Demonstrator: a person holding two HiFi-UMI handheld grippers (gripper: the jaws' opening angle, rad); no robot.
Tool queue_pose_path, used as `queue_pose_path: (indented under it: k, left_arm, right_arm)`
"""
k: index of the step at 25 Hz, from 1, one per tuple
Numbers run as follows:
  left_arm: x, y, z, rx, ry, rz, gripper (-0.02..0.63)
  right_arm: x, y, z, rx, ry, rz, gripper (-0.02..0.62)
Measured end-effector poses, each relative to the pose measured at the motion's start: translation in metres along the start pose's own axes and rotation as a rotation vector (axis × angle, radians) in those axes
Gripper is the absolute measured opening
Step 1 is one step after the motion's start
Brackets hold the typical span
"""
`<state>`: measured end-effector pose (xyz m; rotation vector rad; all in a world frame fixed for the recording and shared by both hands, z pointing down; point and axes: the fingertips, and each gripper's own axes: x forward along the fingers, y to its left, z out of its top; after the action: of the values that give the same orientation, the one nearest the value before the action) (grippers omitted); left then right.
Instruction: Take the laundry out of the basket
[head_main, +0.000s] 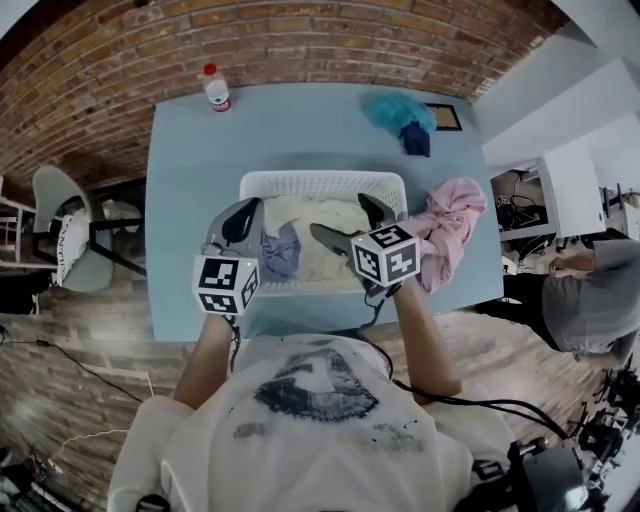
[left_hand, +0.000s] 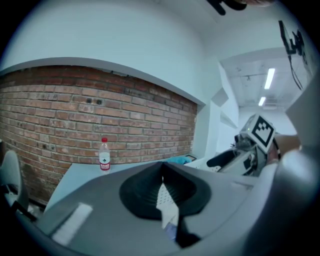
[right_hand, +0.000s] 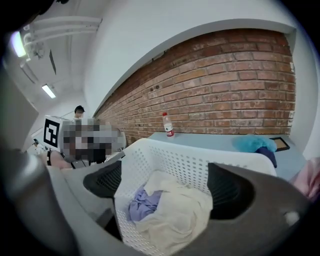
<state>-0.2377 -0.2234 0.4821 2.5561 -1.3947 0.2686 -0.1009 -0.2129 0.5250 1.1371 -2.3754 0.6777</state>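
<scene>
A white mesh laundry basket (head_main: 322, 184) stands on the light blue table (head_main: 195, 190) just in front of me. In it lie a cream cloth (head_main: 322, 245) and a crumpled lavender cloth (head_main: 283, 255). The right gripper view shows the same basket (right_hand: 175, 160), cream cloth (right_hand: 175, 212) and lavender cloth (right_hand: 144, 204) between its wide jaws. My right gripper (head_main: 352, 226) hangs open over the basket's near right part, with nothing gripped. My left gripper (head_main: 243, 222) is over the near left rim, jaws together and empty (left_hand: 162, 182). A pink garment (head_main: 452, 225) lies on the table beside the basket's right wall.
A water bottle (head_main: 216, 88) stands at the table's far left edge against the brick wall. Teal and dark blue cloths (head_main: 400, 118) and a small dark frame (head_main: 446, 117) lie at the far right. A chair (head_main: 60, 215) stands left; a person (head_main: 590, 295) sits right.
</scene>
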Motion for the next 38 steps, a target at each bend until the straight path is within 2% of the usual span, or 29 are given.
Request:
queue_pose_path:
  k: [1, 4, 7, 15, 23, 26, 28, 31, 35, 38]
  left_arm:
    - [0.0, 0.003, 0.0, -0.006, -0.003, 0.0, -0.009]
    - [0.001, 0.013, 0.001, -0.017, -0.005, 0.006, -0.009]
    - [0.004, 0.021, 0.0, -0.019, 0.001, 0.011, -0.009]
    - [0.008, 0.04, -0.006, -0.025, 0.015, 0.037, -0.009]
    - [0.015, 0.053, -0.011, -0.039, 0.034, 0.036, -0.008]
    - [0.017, 0.056, -0.012, -0.049, 0.035, 0.033, -0.009]
    - [0.018, 0.059, -0.01, -0.051, 0.033, 0.031, -0.009]
    - [0.023, 0.06, -0.008, -0.053, 0.031, 0.022, -0.009]
    - [0.029, 0.062, -0.008, -0.056, 0.036, 0.014, -0.009]
    - [0.032, 0.062, -0.006, -0.059, 0.036, 0.004, -0.008]
  right_arm:
    - [0.006, 0.003, -0.004, 0.003, 0.026, 0.02, 0.549]
    - [0.025, 0.013, -0.022, -0.008, 0.143, 0.105, 0.58]
    - [0.044, 0.014, -0.04, -0.085, 0.244, 0.125, 0.58]
    - [0.085, 0.006, -0.083, -0.205, 0.404, 0.142, 0.58]
    - [0.111, 0.01, -0.126, -0.353, 0.582, 0.245, 0.58]
    - [0.113, 0.013, -0.142, -0.369, 0.65, 0.275, 0.58]
    - [0.116, 0.01, -0.145, -0.388, 0.675, 0.266, 0.58]
    - [0.125, 0.007, -0.138, -0.472, 0.671, 0.268, 0.58]
    - [0.129, 0.007, -0.147, -0.645, 0.723, 0.309, 0.58]
    - [0.129, 0.009, -0.16, -0.688, 0.75, 0.347, 0.58]
